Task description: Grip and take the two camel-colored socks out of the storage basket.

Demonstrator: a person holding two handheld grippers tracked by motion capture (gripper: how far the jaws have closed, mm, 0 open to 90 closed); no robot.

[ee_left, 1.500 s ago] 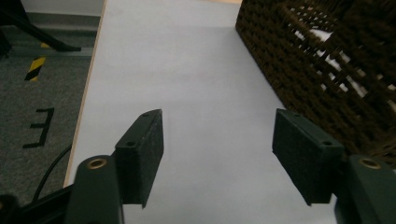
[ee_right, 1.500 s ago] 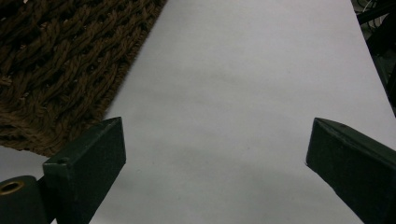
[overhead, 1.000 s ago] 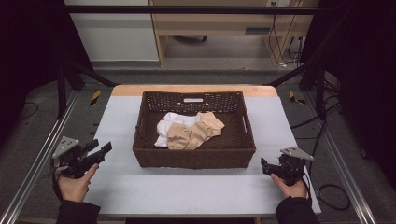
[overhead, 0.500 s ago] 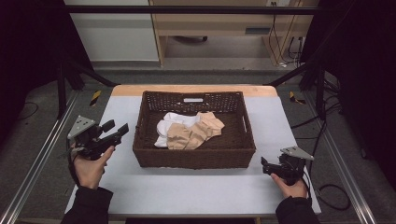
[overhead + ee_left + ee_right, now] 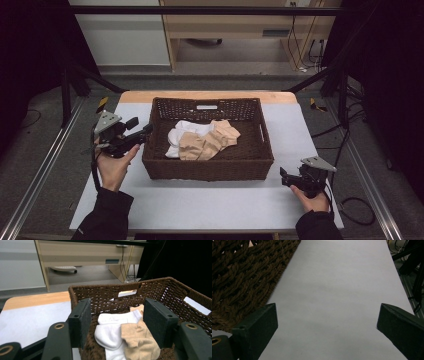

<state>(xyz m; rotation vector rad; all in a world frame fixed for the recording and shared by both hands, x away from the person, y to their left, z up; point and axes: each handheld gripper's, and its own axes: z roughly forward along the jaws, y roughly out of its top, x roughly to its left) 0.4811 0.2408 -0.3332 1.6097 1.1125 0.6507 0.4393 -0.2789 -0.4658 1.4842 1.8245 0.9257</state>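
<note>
Since a moment ago the left gripper [image 5: 141,133] rises to the basket's [image 5: 207,170] left rim, jaws apart; the right gripper [image 5: 286,176] rests near the table's [image 5: 200,205] right edge, jaws apart.

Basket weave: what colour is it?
Dark brown wicker basket, clearest in the left gripper view.

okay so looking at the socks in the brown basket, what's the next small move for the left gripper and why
Probably ease the left gripper forward over the near wall of the brown woven wicker basket and down toward the white sock. Its jaws are open and empty at the rim, the white sock lies between them in the left gripper view, and the beige socks partly overlap it.
</note>
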